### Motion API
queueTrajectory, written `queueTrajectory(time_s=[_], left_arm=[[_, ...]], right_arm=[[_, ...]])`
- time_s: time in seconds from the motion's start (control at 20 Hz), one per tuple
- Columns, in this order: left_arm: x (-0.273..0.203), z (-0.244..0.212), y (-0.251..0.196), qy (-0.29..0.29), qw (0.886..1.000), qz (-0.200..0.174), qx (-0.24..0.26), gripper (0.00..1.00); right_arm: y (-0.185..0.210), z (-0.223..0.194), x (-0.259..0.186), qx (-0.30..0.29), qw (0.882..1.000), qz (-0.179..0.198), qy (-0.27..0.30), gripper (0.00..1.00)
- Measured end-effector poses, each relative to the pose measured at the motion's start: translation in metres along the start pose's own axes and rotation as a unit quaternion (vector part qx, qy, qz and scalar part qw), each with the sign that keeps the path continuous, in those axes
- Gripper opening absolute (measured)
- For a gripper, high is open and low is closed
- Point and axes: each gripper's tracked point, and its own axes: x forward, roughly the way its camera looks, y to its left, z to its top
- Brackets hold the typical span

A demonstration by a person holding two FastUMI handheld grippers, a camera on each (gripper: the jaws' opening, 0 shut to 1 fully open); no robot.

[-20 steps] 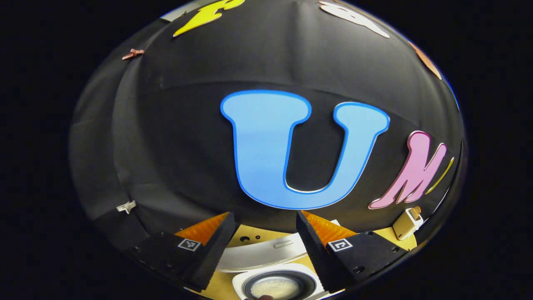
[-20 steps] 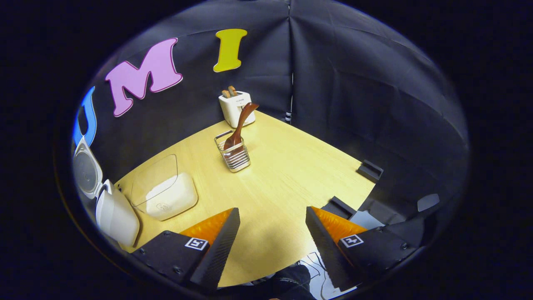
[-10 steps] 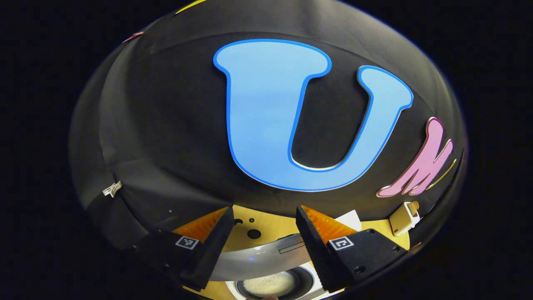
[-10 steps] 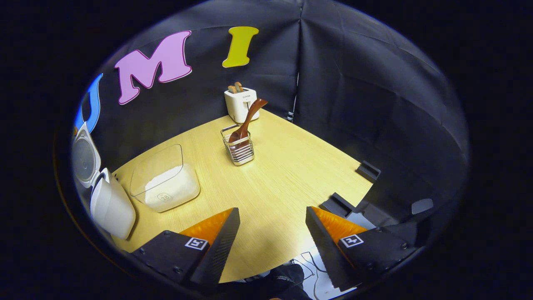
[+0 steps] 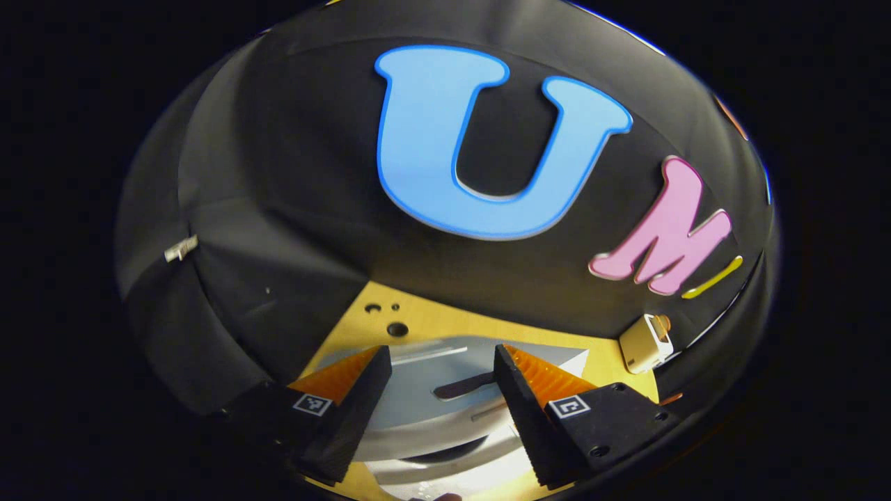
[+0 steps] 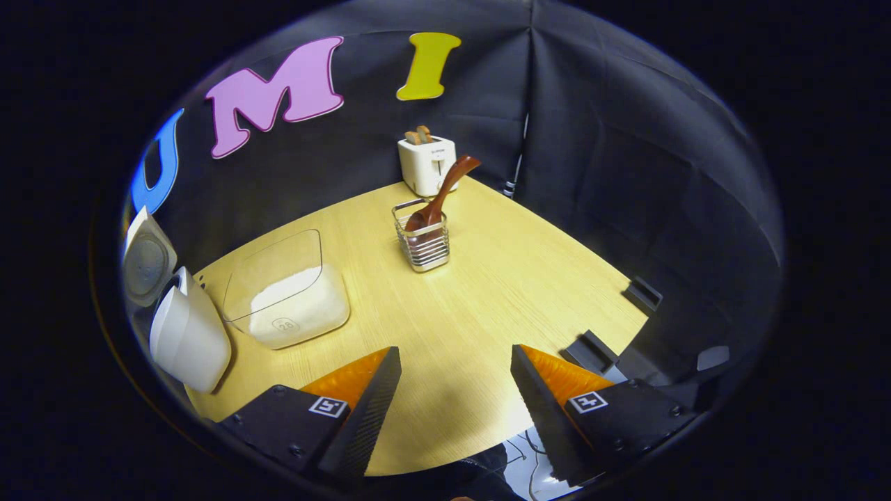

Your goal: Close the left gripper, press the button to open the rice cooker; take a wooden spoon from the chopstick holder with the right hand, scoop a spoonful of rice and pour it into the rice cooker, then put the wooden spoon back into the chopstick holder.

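Observation:
The white rice cooker (image 6: 188, 341) stands at the table's left edge in the right gripper view, its lid (image 6: 147, 259) raised. A brown wooden spoon (image 6: 442, 198) leans in the wire chopstick holder (image 6: 426, 247) near the far corner. A clear container (image 6: 292, 299) with white rice sits between cooker and holder. My right gripper (image 6: 456, 350) hangs open over the near part of the table, holding nothing. In the left gripper view my left gripper (image 5: 440, 351) is open just above the cooker's pale grey lid (image 5: 431, 407), which lies between and beyond its fingers.
A white toaster (image 6: 426, 163) with two slices stands in the far corner, also visible as the toaster (image 5: 644, 344) at the right. Black brackets (image 6: 644, 296) sit on the wooden table's (image 6: 487, 299) right edge. The table has small holes (image 5: 397, 328) behind the cooker.
The left view has tilted downward: more table shows, the grey lid now spans the gap, and the pot with rice has gone out of sight. In the right view, things drifted rightward; the spoon stays in the holder.

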Motion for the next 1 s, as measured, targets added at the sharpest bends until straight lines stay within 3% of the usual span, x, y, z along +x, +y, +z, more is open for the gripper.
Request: queueTrajectory(time_s=[0.3, 0.65, 0.85, 1.0], left_arm=[[-0.004, -0.097, 0.002, 0.034, 0.999, 0.025, 0.031, 0.94], [-0.002, -0.161, 0.012, 0.060, 0.992, 0.071, 0.086, 0.92], [0.006, -0.159, 0.010, 0.039, 0.990, 0.087, 0.103, 0.96], [0.015, -0.161, -0.001, 0.008, 0.985, 0.062, 0.162, 0.98]], right_arm=[[0.022, -0.007, 0.004, -0.043, 0.999, 0.028, 0.015, 0.99], [0.058, -0.025, 0.001, -0.104, 0.992, 0.066, 0.033, 0.99], [0.076, -0.033, -0.001, -0.129, 0.987, 0.090, 0.036, 0.97], [0.085, -0.038, -0.001, -0.133, 0.985, 0.101, 0.038, 0.96]])
